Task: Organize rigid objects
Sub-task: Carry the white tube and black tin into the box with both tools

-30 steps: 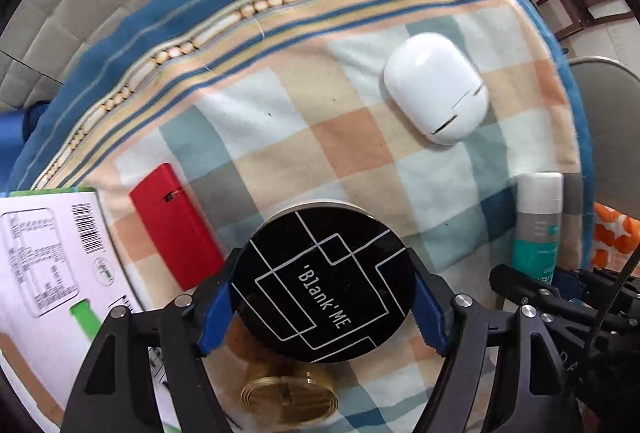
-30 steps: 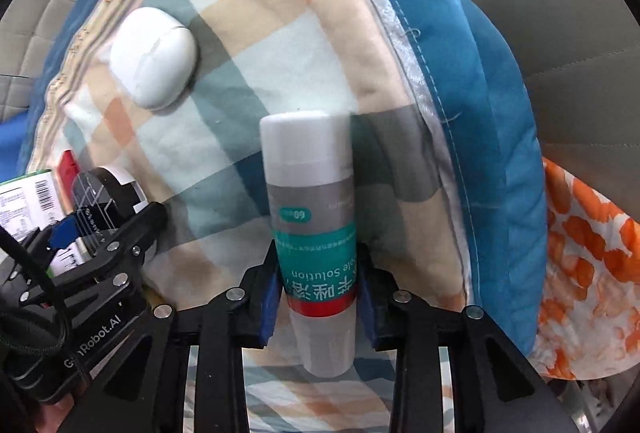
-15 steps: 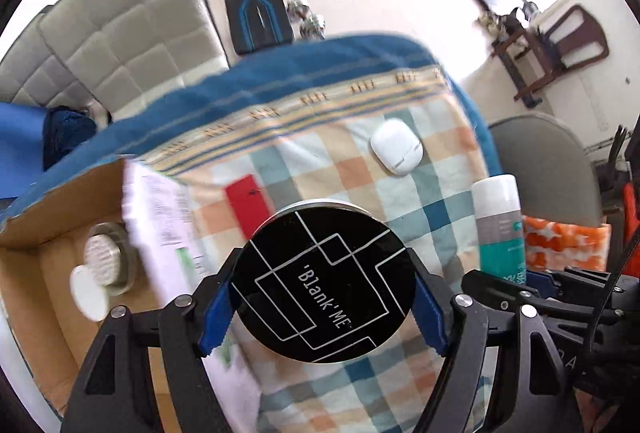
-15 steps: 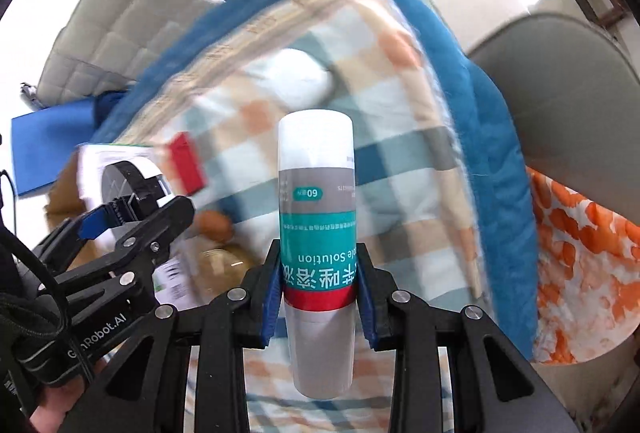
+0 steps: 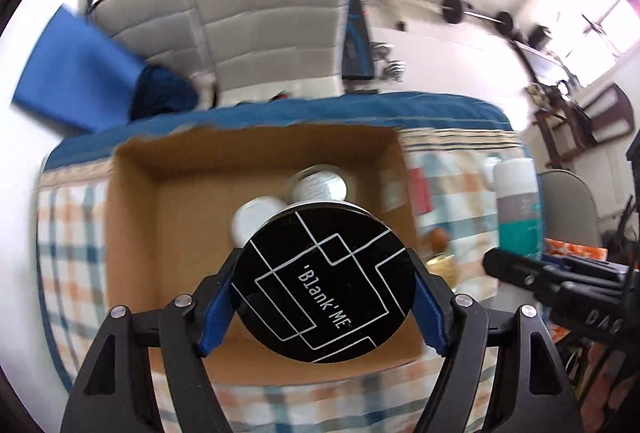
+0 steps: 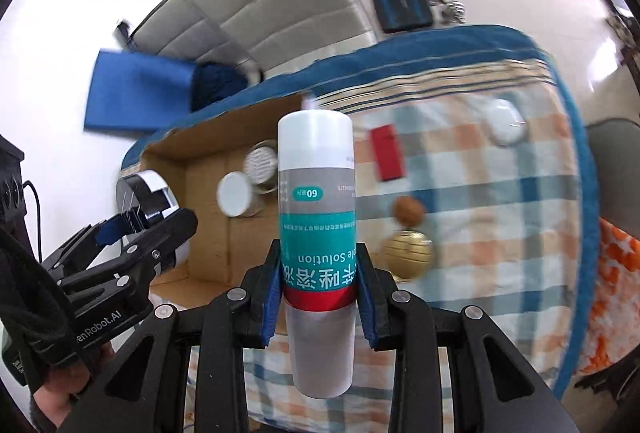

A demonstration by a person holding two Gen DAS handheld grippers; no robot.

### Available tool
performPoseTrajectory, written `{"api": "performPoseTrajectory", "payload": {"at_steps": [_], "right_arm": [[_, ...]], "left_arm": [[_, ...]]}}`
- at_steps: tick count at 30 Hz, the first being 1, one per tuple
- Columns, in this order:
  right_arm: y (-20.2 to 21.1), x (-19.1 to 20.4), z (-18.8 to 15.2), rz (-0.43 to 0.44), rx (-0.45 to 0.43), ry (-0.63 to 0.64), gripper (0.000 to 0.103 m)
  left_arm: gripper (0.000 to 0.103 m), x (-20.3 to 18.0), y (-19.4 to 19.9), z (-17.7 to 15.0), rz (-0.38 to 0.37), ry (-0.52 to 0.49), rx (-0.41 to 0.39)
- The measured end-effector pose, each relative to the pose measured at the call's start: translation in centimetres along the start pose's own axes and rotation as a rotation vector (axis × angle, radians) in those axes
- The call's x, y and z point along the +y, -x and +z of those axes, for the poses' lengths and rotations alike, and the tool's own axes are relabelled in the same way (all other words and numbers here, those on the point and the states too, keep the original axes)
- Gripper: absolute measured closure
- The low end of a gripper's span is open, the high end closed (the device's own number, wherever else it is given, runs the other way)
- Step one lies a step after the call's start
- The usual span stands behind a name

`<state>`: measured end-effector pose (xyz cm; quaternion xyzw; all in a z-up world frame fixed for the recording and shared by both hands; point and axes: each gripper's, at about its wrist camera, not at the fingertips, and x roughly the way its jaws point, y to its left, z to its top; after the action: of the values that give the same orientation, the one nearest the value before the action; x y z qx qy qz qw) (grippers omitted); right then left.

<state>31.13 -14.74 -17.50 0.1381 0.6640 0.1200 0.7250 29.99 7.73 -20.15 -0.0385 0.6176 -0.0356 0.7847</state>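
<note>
Jaws of left gripper [image 5: 322, 293] are clamping black round tin [image 5: 322, 283] above cardboard box [image 5: 132, 233]; right gripper [image 6: 318, 285] is pinching solution bottle [image 6: 316, 217]. Two jars [image 6: 244, 189] boxed; red case [image 6: 386, 153], white case [image 6: 505, 122], brass disc [image 6: 408, 253] are remaining on bed.

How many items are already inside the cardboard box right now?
2 visible: a white-lidded round jar near the middle of the brown cardboard box, and a silver perforated-top round tin touching it, farther back. The held bottle may hide others.
</note>
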Motion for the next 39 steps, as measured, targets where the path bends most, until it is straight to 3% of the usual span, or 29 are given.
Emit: {"api": "performPoseTrajectory", "payload": {"at_steps": [5, 8, 16, 20, 30, 39], "right_arm": [[-4.9, 5.8, -0.6, -0.024, 0.041, 0.032, 0.069], [-8.4, 8.2, -0.8, -0.094, 0.063, 0.043, 0.069], [-16.3, 9.9, -0.8, -0.332, 0.079, 0.038, 0.069], [-18.5, 9.3, -0.2, -0.396, 0.071, -0.008, 0.069], [-22.1, 9.1, 2.3, -0.480, 0.073, -0.043, 0.068], [-23.5, 8.9, 4.5, -0.460, 0.087, -0.047, 0.068]], "left_arm": [[0.029, 5.3, -2.6, -2.0, 0.024, 0.066, 0.060], [0.029, 7.7, -5.1, -3.0, 0.036, 0.096, 0.108], [0.029, 11.3, -11.0, -3.8, 0.063, 0.146, 0.185], [0.029, 11.9, -13.3, -2.7, 0.067, 0.144, 0.207], [0.029, 11.8, -16.6, 1.4, 0.089, 0.076, 0.222], [0.029, 11.5, -17.8, 2.9, 0.062, 0.071, 0.239]]}}
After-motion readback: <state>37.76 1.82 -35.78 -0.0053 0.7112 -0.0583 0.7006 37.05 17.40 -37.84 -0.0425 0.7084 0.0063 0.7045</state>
